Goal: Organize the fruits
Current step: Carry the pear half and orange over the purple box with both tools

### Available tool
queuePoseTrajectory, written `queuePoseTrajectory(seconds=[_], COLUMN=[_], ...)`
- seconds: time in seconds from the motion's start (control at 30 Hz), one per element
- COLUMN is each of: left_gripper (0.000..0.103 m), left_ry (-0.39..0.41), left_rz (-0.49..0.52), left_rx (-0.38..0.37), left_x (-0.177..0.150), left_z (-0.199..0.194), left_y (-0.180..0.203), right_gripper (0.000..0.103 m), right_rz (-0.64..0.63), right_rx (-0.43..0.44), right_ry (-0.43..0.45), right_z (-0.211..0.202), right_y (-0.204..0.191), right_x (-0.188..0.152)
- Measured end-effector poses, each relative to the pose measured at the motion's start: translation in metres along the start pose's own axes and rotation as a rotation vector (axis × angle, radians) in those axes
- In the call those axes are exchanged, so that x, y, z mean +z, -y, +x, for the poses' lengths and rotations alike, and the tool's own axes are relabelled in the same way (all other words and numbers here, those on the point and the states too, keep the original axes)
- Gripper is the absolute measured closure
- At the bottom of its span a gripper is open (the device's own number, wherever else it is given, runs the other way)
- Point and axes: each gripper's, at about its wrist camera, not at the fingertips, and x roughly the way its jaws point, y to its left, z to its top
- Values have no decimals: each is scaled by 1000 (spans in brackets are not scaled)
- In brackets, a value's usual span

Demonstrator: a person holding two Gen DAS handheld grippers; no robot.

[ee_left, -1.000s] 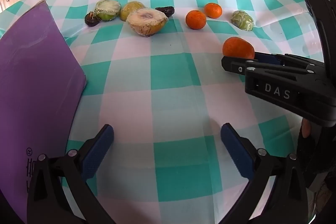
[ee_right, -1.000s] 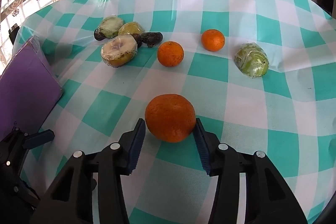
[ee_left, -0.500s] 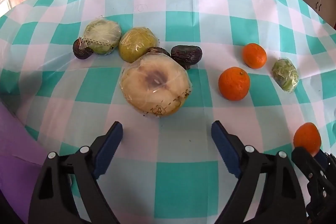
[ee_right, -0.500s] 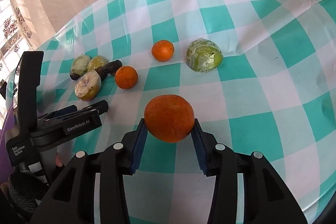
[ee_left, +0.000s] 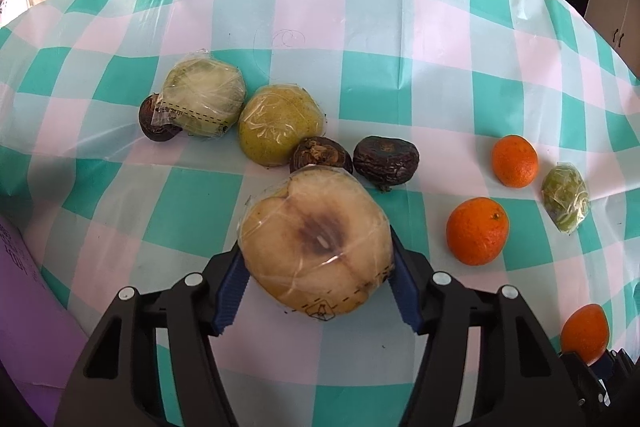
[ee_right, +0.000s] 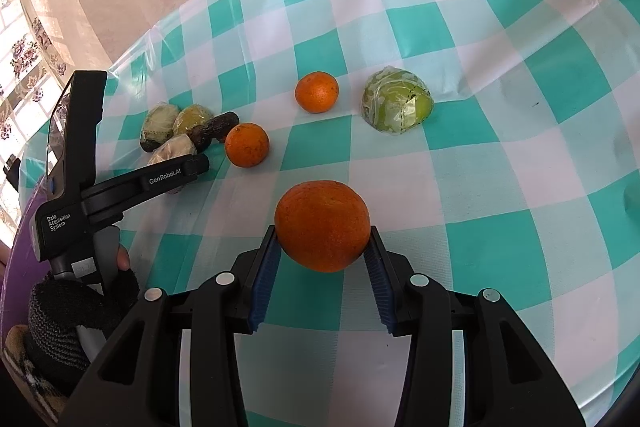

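Bright, soft daylight — it enters through the window (ee_right: 24,59) at the bench's left edge. Sheen streaks the checked tablecloth (ee_left: 360,27); shadows stay faint. Fisheye bends the edges — corners vignette black.

Three oranges (ee_left: 477,230) (ee_left: 514,160) (ee_right: 322,225) were counted, one of them gripped in a tool. Four plastic-wrapped cut fruits (ee_left: 316,243) (ee_left: 203,97) (ee_left: 281,123) (ee_left: 565,196) were seen, and three dark wrinkled fruits (ee_left: 386,159) (ee_left: 321,155) (ee_left: 155,115) were counted beside them.
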Motion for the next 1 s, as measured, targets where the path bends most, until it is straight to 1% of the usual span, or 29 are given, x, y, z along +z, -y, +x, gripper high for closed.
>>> queuePoseTrajectory(seconds=[0.03, 0.07, 0.1, 0.17, 0.27, 0.43, 0.47, 0.5, 0.57, 0.6, 0.67, 0.73, 0.83, 0.9, 1.0], left_gripper=[40, 40, 40, 40, 40, 40, 40, 40, 40, 40, 40, 40, 40, 40, 40], left_ry=[4, -4, 12, 42, 75, 68, 68, 67, 70, 71, 78, 82, 84, 86, 87], left_rz=[-15, -22, -21, -1, 28, 44, 42, 39, 29, 26, 20, 11, 16, 20, 28], left_rx=[-6, -13, -11, -3, -22, -64, -80, -87, -98, -99, -103, -104, -101, -99, -104], left_x=[2, -3, -7, -20, -39, -74, -91, -97, -114, -128, -140, -149, -163, -170, -180], left_z=[0, 0, -5, -15, -31, -47, -59, -64, -79, -90, -103, -114, -128, -136, -146], left_y=[-4, -3, -6, -9, -12, -11, -5, 0, -1, -1, -8, -12, -16, -19, -24], right_gripper=[60, 60, 60, 60, 60, 60, 60, 60, 60, 60, 60, 60, 60, 60, 60], right_rz=[4, 7, 9, 10, 12, 16, 17, 18, 22, 22, 22, 20, 9, -5, -21], right_rx=[1, 0, 1, 5, 10, 9, 9, 11, 11, 12, 14, 0, -44, -56, -77], right_ry=[-1, -2, -2, -3, -3, 2, 2, 0, 1, 1, 3, 15, 33, 17, 23], right_z=[0, 1, 1, 1, 2, 1, 1, 1, 1, 1, 1, -2, -8, -10, -20], right_y=[1, 1, 2, 3, 3, 2, 2, 2, 2, 1, 2, 1, -1, -4, -12], right_x=[0, 0, 0, 1, 1, 0, 0, 0, 0, 0, -1, -2, -5, -11, -23])
